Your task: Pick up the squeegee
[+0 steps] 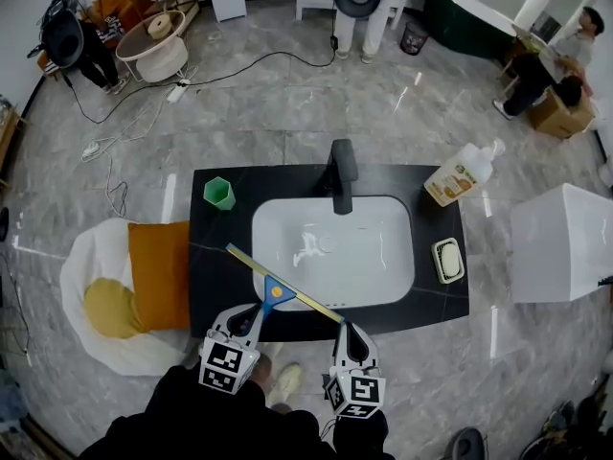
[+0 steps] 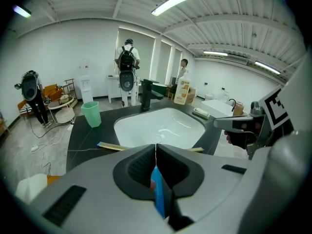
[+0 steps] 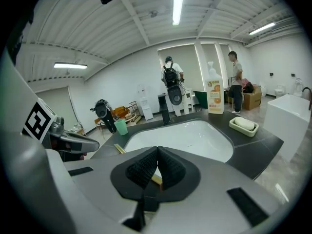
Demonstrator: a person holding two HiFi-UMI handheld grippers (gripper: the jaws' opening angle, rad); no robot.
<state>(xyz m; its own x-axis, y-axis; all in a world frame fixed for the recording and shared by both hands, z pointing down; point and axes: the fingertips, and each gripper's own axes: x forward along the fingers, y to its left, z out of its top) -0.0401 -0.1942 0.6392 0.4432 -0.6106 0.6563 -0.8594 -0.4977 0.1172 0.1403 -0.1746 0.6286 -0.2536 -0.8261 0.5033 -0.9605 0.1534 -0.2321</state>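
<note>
The squeegee [image 1: 287,287] has a long yellow blade and a blue handle [image 1: 276,295]. It lies slantwise over the front left of the white sink [image 1: 383,257]. My left gripper [image 1: 261,310] is shut on the blue handle, which shows between its jaws in the left gripper view [image 2: 158,194]; the blade [image 2: 114,146] runs across just beyond the tips. My right gripper [image 1: 343,323] is shut on the blade's right end, and a piece of yellow blade [image 3: 156,179] shows in the hollow between its jaws. Both grippers point down toward the counter's front edge.
The black counter [image 1: 211,247] holds a black faucet [image 1: 342,172], a green cup [image 1: 219,193], a soap bottle [image 1: 462,173] and a soap dish [image 1: 447,260]. An orange cushion [image 1: 159,274] lies left; a white box [image 1: 565,242] stands right. People stand at the back.
</note>
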